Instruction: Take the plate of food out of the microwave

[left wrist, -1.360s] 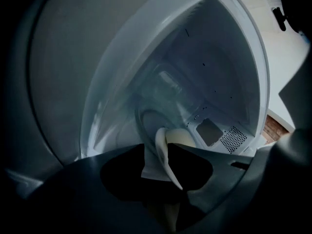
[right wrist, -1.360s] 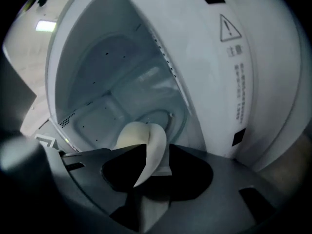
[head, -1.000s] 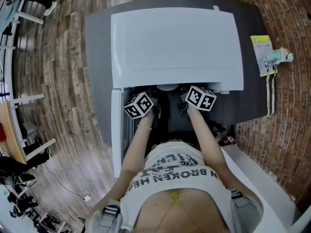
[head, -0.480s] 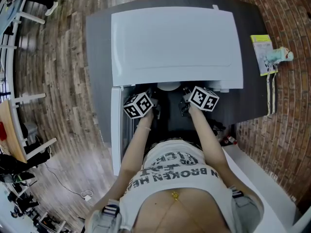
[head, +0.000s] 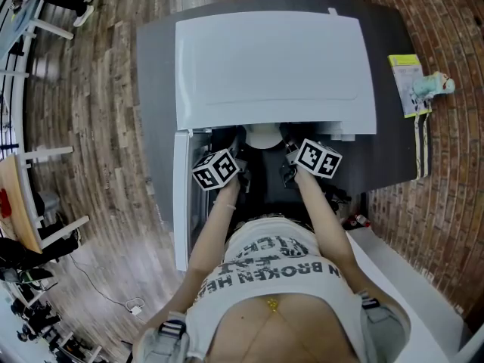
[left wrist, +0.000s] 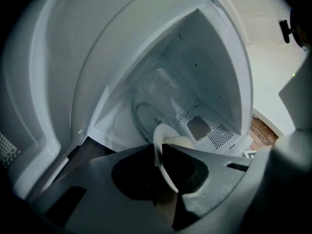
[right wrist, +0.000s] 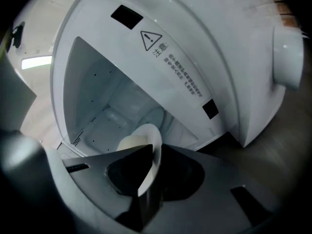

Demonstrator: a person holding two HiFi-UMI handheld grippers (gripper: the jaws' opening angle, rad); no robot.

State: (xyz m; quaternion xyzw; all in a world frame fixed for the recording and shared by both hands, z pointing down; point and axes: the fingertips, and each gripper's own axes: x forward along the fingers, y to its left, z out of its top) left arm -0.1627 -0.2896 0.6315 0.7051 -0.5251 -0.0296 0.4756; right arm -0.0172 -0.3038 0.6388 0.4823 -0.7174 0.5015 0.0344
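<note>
A white microwave (head: 276, 66) stands on a grey table (head: 155, 112) with its door (head: 181, 195) swung open to the left. At its mouth a white plate (head: 262, 136) shows between my two grippers. My left gripper (head: 240, 159) has the plate's left rim (left wrist: 159, 136) between its closing jaws, with the pads pinching it. My right gripper (head: 286, 159) is closing on the right rim (right wrist: 148, 133) in the same way. Pale food (left wrist: 181, 141) lies on the plate, and the right gripper view also shows the food (right wrist: 129, 141). The microwave's cavity (left wrist: 195, 77) lies behind the plate.
A yellow-green packet (head: 407, 85) and a small teal item (head: 437, 86) lie at the table's right edge. Brick floor (head: 446, 187) runs along the right and wooden floor (head: 98, 165) along the left. A white ledge (head: 408, 278) sits by the person's right side.
The plate has slid a little out of the microwave's mouth and shows more. Both grippers have drawn back slightly toward the person.
</note>
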